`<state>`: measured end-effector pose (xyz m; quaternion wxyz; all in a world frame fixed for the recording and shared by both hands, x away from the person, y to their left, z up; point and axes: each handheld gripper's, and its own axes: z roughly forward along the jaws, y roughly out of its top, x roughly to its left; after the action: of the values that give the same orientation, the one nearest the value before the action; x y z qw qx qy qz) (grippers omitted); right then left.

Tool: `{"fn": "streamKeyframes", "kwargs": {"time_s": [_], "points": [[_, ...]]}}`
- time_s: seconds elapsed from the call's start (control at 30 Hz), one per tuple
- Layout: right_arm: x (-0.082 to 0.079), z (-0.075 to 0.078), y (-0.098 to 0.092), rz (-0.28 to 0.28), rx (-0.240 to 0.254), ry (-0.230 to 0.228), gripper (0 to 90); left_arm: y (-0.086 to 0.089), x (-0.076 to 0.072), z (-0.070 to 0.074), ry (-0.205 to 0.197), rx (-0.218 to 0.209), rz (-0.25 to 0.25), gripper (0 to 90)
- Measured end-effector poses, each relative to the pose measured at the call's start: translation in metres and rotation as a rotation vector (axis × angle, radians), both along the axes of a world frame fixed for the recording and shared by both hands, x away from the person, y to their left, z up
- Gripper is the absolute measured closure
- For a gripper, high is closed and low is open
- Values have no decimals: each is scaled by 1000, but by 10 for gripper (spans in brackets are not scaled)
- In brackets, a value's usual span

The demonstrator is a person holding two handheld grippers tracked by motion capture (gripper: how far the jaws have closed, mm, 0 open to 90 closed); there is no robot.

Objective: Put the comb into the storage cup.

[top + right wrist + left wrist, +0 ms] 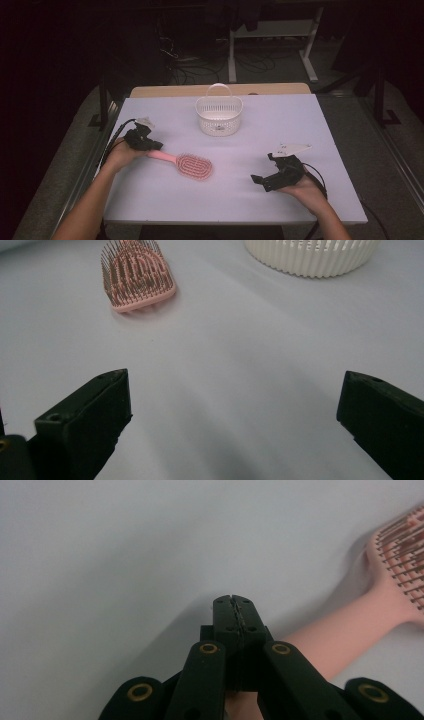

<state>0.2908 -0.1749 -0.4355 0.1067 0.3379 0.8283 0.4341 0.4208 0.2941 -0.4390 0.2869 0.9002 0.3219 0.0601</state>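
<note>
A pink hairbrush (192, 166) lies bristles up on the white table, handle pointing left. My left gripper (155, 146) sits at the end of that handle. In the left gripper view its jaws (233, 602) are pressed together with nothing between them, and the pink handle (350, 630) runs underneath and off to the right. My right gripper (262, 167) rests at the right of the table, apart from the brush, with its jaws spread wide and nothing between them (235, 405). From there the brush head (137, 275) shows ahead at the left.
A white slatted basket (200, 107) with a hoop handle stands at the back middle of the table; its wall (312, 257) is seen ahead on the right in the right gripper view. The table (260, 125) is white; dark floor, cables and a desk frame lie beyond.
</note>
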Motion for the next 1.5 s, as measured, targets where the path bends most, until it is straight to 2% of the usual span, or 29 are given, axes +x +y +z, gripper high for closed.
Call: {"fn": "streamKeyframes", "kwargs": {"time_s": [0.23,0.8,1.5], "points": [[0,0,0,0,0,0,6,7,-13,0,6,-19,6,900],[0,0,0,0,3,-1,6,15,-48,3,10,-34,-34,900],[-1,1,1,2,5,-1,6,23,-92,2,55,-87,-74,900]]}}
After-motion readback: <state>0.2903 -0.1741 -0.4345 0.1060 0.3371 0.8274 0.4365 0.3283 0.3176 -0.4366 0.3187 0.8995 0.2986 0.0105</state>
